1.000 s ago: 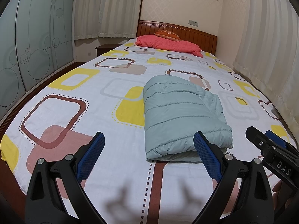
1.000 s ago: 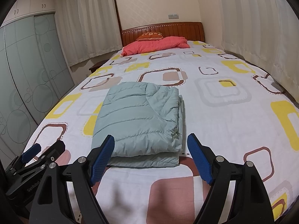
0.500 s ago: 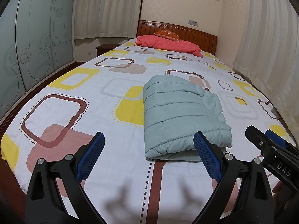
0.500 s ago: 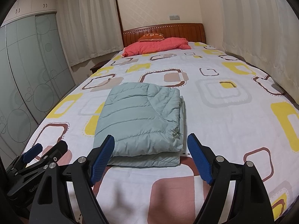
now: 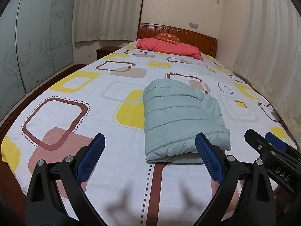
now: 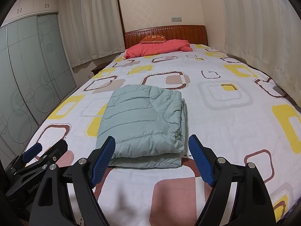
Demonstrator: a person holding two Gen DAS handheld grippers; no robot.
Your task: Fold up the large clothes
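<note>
Left gripper [image 5: 149, 159] jaws wide, empty, right gripper [image 6: 151, 161] jaws wide, nothing gripped, folded pale-green quilted puffer jacket [image 6: 142, 124] at twelve o'clock, flat on white patterned bedsheet [image 6: 216, 124], untouched

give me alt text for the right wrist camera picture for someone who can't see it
A folded pale green puffer jacket lies on a bed with a patterned sheet. The open right hand-held gripper sits empty just before it, and a red pillow lies by the wooden headboard.

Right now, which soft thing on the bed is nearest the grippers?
The folded pale green jacket, just ahead of both grippers; the pink pillow and orange cushion lie by the headboard.
</note>
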